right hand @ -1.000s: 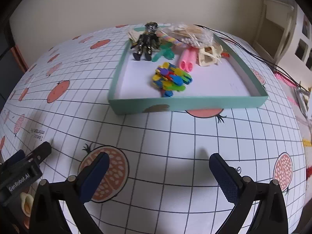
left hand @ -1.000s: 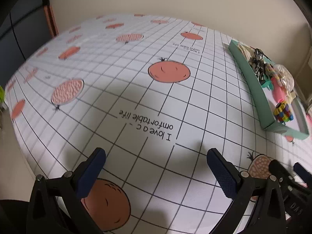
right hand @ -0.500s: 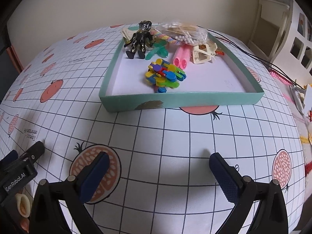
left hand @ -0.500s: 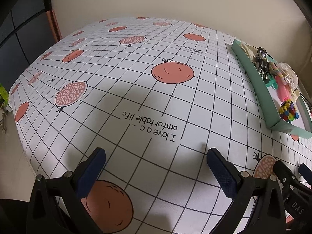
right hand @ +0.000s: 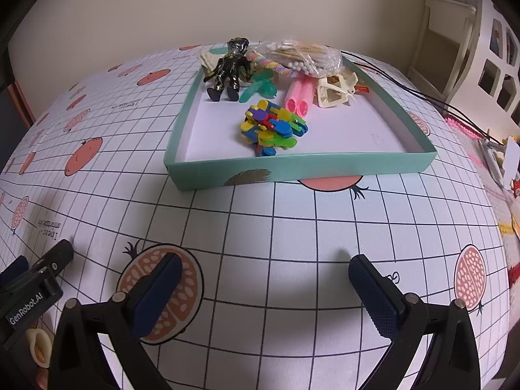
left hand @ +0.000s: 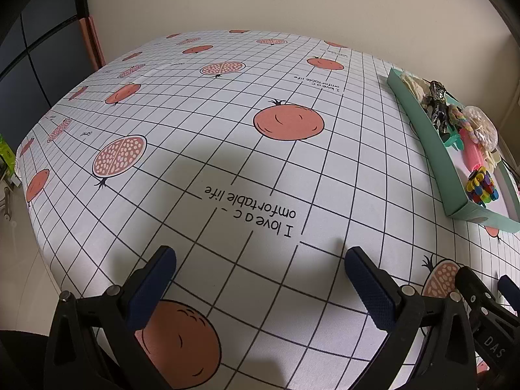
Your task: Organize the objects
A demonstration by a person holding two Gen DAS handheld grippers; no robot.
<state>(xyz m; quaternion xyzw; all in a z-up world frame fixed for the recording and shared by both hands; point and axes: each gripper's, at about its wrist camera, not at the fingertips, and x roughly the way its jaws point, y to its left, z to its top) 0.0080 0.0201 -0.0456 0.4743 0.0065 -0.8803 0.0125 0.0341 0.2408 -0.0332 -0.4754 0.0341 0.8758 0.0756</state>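
A table under a white grid-lined cloth printed with pomegranates fills both views, backed by a plain cream wall. At about one o'clock in the right wrist view sits a shallow teal tray, well apart from the gripper; in the left wrist view the same tray lies at about three o'clock. Its contents cluster toward the far wall: a bag of cotton swabs, a dark toy figure, a heap of coloured plastic pieces, a cream frame-like piece, a pink tube pair and a green plastic piece.

The right gripper is poised low over the cloth, pointing at the tray, jaws spread wide and empty. The left gripper is level beside it, aimed across bare cloth, jaws likewise spread with nothing between. At seven o'clock in the right view a small pale shell-like thing shows, partly hidden.
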